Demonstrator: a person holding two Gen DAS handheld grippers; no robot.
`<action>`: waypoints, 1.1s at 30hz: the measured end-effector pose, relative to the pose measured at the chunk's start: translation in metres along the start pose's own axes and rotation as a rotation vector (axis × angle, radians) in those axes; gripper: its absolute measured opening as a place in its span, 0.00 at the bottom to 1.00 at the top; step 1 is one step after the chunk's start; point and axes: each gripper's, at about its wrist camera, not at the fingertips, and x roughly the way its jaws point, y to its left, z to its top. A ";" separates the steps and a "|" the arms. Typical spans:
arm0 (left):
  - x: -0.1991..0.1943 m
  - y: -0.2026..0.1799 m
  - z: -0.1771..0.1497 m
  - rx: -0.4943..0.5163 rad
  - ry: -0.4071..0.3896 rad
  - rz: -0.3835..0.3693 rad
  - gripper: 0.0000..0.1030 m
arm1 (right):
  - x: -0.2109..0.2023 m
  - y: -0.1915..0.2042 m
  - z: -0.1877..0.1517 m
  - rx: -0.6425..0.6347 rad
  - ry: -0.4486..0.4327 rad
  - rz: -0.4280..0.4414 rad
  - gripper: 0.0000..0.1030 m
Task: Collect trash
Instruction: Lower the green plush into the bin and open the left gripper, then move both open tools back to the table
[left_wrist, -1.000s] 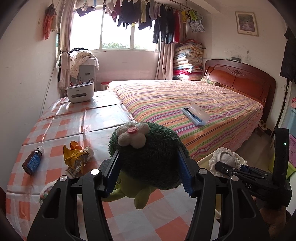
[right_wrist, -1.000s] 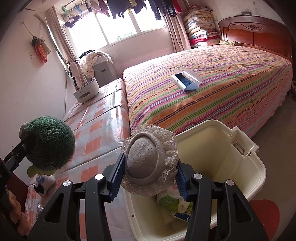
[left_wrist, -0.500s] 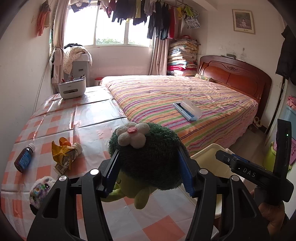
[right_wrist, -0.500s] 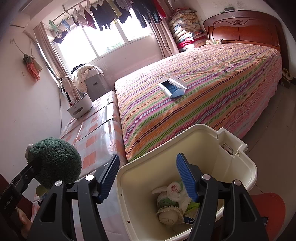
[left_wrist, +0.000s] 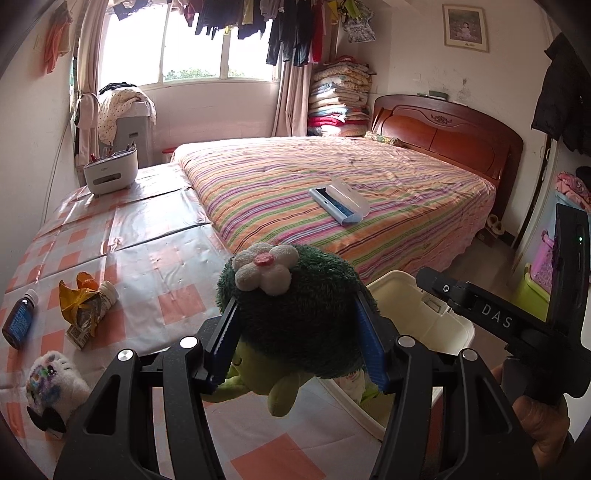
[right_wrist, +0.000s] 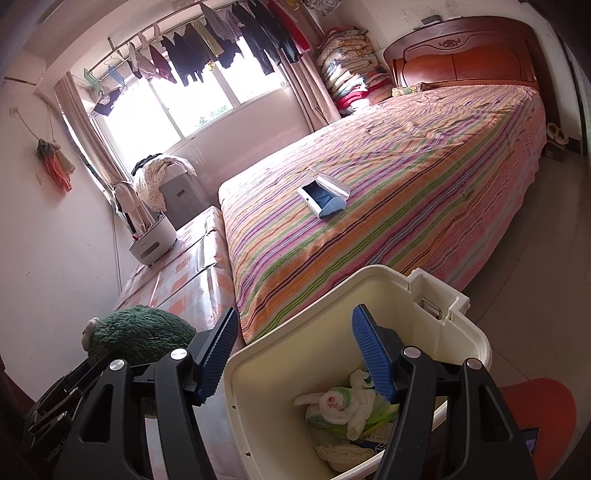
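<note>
A dark green plush toy (left_wrist: 291, 317) with a white flower on top is clamped between the blue pads of my left gripper (left_wrist: 299, 332), above the checked table's near edge and beside the cream bin (left_wrist: 406, 295). In the right wrist view my right gripper (right_wrist: 295, 354) stands open and empty over the bin (right_wrist: 476, 332). Inside the bin lie a lace-trimmed hat (right_wrist: 343, 452) and a white and green bundle (right_wrist: 343, 402). The green plush (right_wrist: 140, 332) shows at that view's left. On the table lie a yellow wrapper (left_wrist: 81, 306), a brown bottle (left_wrist: 18, 325) and a small white plush (left_wrist: 55, 387).
A bed with a striped cover (left_wrist: 369, 192) runs along the table, with a blue and white case (left_wrist: 340, 199) on it. A white caddy (left_wrist: 109, 173) stands at the table's far end. A red stool (right_wrist: 543, 410) is right of the bin. A hand (left_wrist: 535, 424) holds the right gripper's handle.
The right gripper opened and the lace hat fell from it into the bin. The left gripper carried the green plush rightward, closer to the bin.
</note>
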 end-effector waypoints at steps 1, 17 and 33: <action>0.003 -0.003 -0.001 0.003 0.007 -0.007 0.55 | -0.001 -0.001 0.001 0.006 -0.006 -0.002 0.61; 0.027 -0.045 -0.013 0.091 0.090 -0.103 0.63 | -0.022 -0.030 0.012 0.141 -0.118 -0.006 0.61; -0.001 -0.016 -0.004 0.059 -0.003 -0.017 0.78 | -0.015 -0.020 0.008 0.119 -0.108 0.000 0.64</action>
